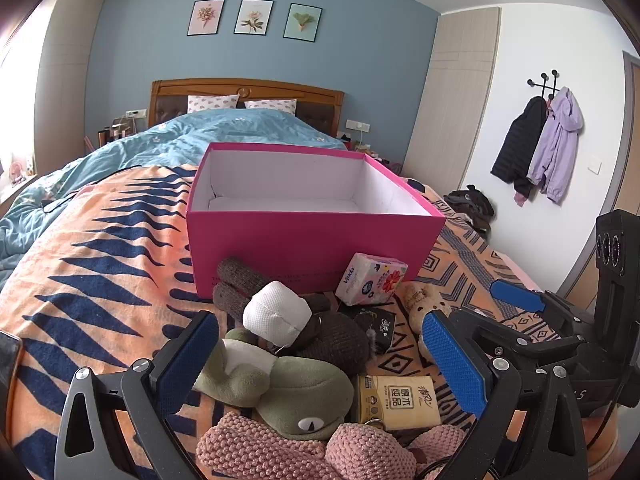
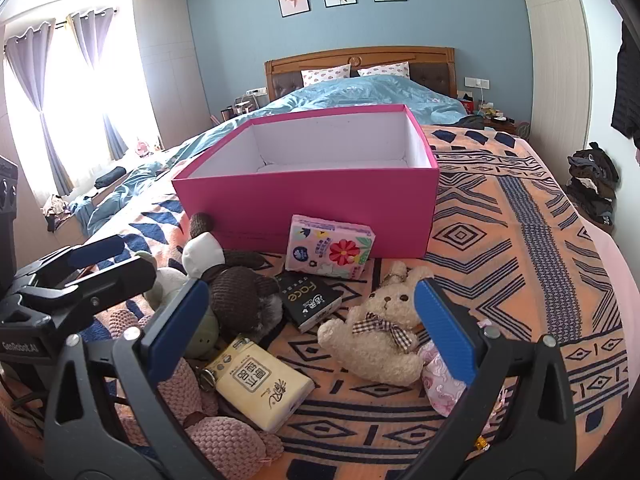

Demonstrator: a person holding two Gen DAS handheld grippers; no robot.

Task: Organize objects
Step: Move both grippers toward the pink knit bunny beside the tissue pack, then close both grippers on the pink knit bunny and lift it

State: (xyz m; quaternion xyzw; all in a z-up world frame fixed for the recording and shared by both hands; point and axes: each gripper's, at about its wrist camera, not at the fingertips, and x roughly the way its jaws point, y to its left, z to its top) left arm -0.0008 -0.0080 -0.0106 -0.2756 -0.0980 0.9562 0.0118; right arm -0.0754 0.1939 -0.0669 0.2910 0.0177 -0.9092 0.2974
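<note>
An open, empty pink box stands on the bed. In front of it lie a brown and white plush, a green frog plush, a pink knitted plush, a cream bunny, a floral tissue pack, a black tissue pack and a yellow tissue pack. My left gripper is open above the plush pile. My right gripper is open above the bunny and packs.
The orange and navy patterned blanket covers the near bed, a blue duvet the far part. A small pink pouch lies right of the bunny. Folded clothes sit at the right edge. Coats hang on the wall.
</note>
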